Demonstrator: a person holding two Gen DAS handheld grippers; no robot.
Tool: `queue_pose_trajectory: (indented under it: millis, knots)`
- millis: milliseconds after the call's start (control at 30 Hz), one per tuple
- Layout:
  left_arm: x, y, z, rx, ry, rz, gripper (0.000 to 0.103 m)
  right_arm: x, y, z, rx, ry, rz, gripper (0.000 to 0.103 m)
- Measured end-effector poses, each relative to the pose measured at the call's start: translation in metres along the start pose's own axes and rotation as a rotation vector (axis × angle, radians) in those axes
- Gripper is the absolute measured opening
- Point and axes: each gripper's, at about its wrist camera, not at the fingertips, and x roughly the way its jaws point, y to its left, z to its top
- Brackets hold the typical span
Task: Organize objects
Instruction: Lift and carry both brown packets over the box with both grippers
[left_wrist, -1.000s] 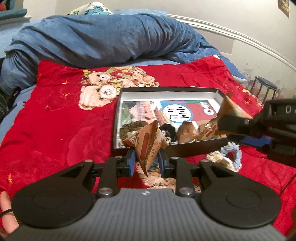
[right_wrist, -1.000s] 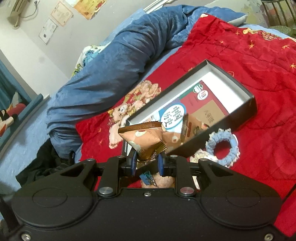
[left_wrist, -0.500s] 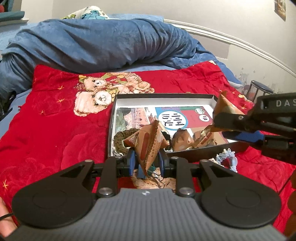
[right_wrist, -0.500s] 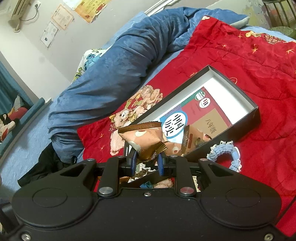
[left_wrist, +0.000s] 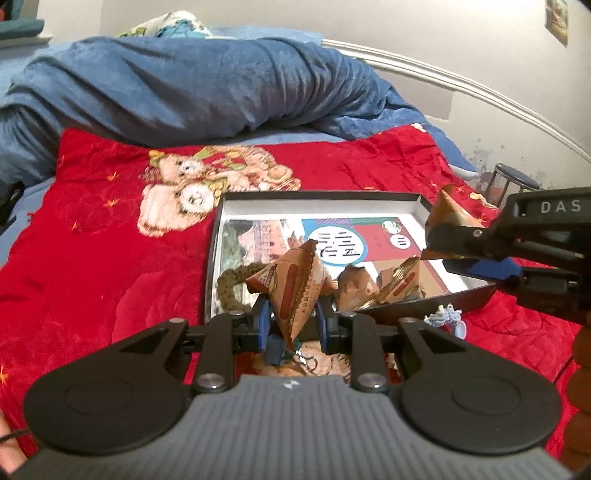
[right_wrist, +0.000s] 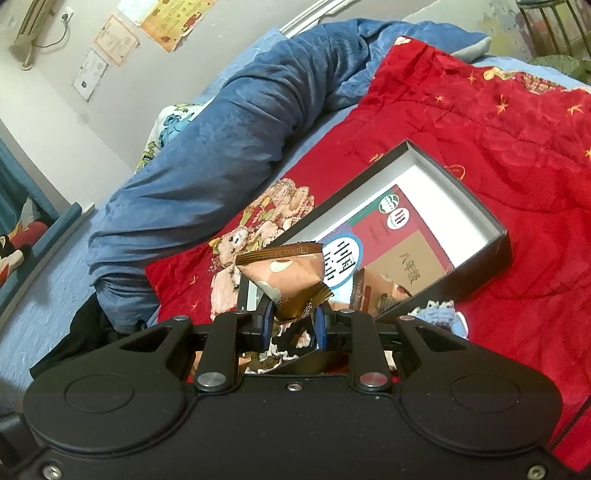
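My left gripper (left_wrist: 291, 325) is shut on a brown snack packet (left_wrist: 291, 288), held above the near edge of the black box (left_wrist: 317, 195). My right gripper (right_wrist: 293, 325) is shut on another brown snack packet (right_wrist: 284, 273); in the left wrist view it (left_wrist: 448, 251) hangs over the box's right end with its packet (left_wrist: 448, 214). The box (right_wrist: 491, 221) holds a red book (left_wrist: 369, 240), two more brown packets (left_wrist: 373, 284) and a braided brown ring (left_wrist: 231, 288).
The box lies on a red blanket (left_wrist: 92, 258) with a teddy bear print. A pale blue crochet ring (left_wrist: 447, 319) and a cream one lie in front of the box. A rolled blue duvet (left_wrist: 184, 92) lies behind. A stool (left_wrist: 513, 182) stands far right.
Both grippers have come nearer the box with their packets, so the box looks larger. The right gripper has moved up over the box's right end. Both grips are unchanged.
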Motion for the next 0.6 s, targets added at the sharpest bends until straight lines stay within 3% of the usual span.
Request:
queue_pose_trajectory:
  millis: [600]
  knots:
    - [0.003, 0.000, 0.034, 0.050, -0.076, -0.035, 0.030, 0.000, -0.003, 0.020, -0.035, -0.028, -0.020, 0.022]
